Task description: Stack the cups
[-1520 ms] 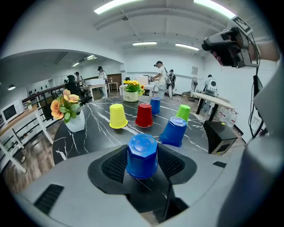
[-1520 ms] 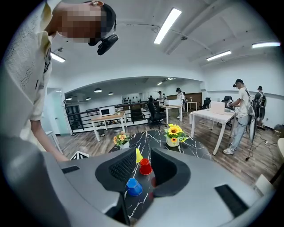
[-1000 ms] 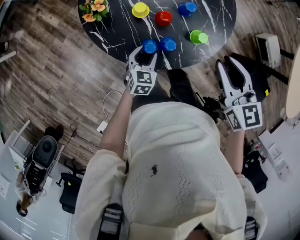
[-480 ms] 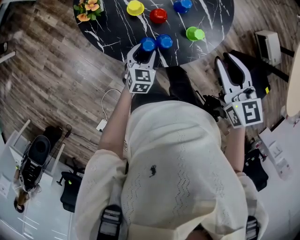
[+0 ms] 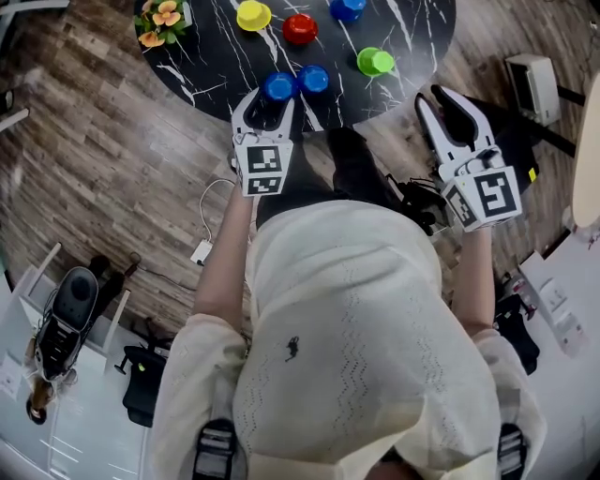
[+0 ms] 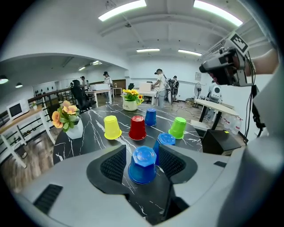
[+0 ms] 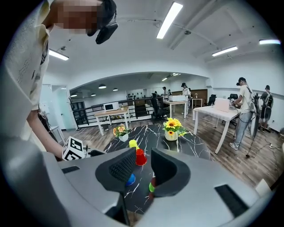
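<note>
On the left of the round black marble-patterned table [image 5: 216,56] stands a white pot of orange flowers [image 5: 155,19]. Just right of it is a yellow plastic cup [image 5: 252,14], upside down like every cup here. Nearer the person, the left tool [image 5: 270,98] reaches over the table's front edge. Its jaws are spread on either side of a blue plastic cup [image 6: 143,165], which rests on the table between the pads with a gap showing at the left pad. A second blue plastic cup [image 6: 165,141] stands just beside it to the right. Farther back are a red plastic cup [image 5: 300,28], then a third blue plastic cup [image 5: 347,7], and nearer the right edge a green plastic cup [image 5: 375,62], all apart and unstacked. The right tool [image 7: 143,162] is held past the table's right edge, jaws apart and nothing between them.
</note>
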